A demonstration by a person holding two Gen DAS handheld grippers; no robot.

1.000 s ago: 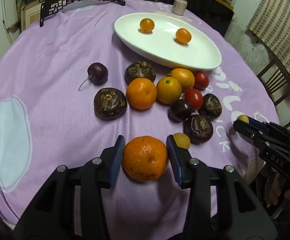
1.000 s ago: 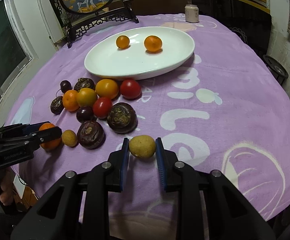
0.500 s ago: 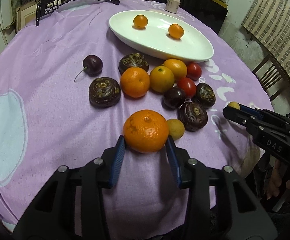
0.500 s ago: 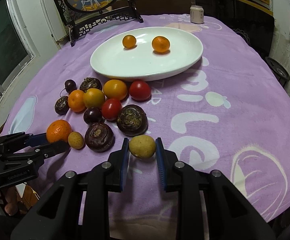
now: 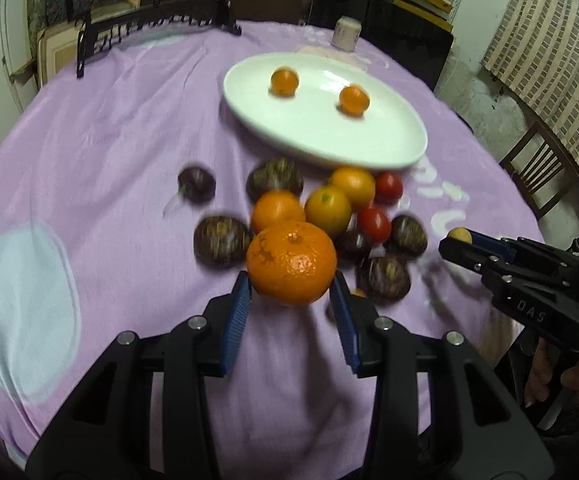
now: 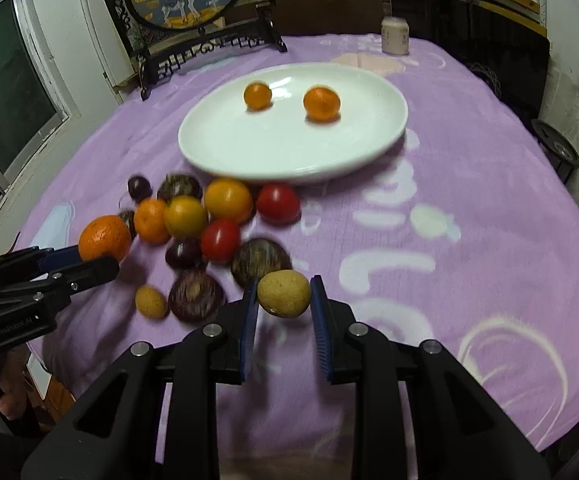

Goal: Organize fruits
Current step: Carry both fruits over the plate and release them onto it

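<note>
My left gripper (image 5: 291,300) is shut on a large orange mandarin (image 5: 291,263) and holds it above the purple cloth, just before the fruit pile. It also shows in the right wrist view (image 6: 103,238). My right gripper (image 6: 283,300) is shut on a small tan longan (image 6: 284,293), lifted off the cloth; it shows at the right in the left wrist view (image 5: 460,236). A white oval plate (image 6: 225,144) at the back holds two small oranges (image 6: 257,96) (image 6: 321,103). The pile between holds oranges, red tomatoes (image 6: 278,204), dark passion fruits (image 6: 196,295) and another longan (image 6: 151,301).
A small white jar (image 6: 395,40) stands at the table's far edge. A dark carved screen stand (image 6: 209,46) is at the back left. A wooden chair (image 5: 541,168) stands right of the table. A dark cherry (image 5: 196,184) lies left of the pile.
Both grippers have lifted their fruit and moved forward toward the plate. The mandarin has risen off the cloth and now hangs over the near edge of the pile.
</note>
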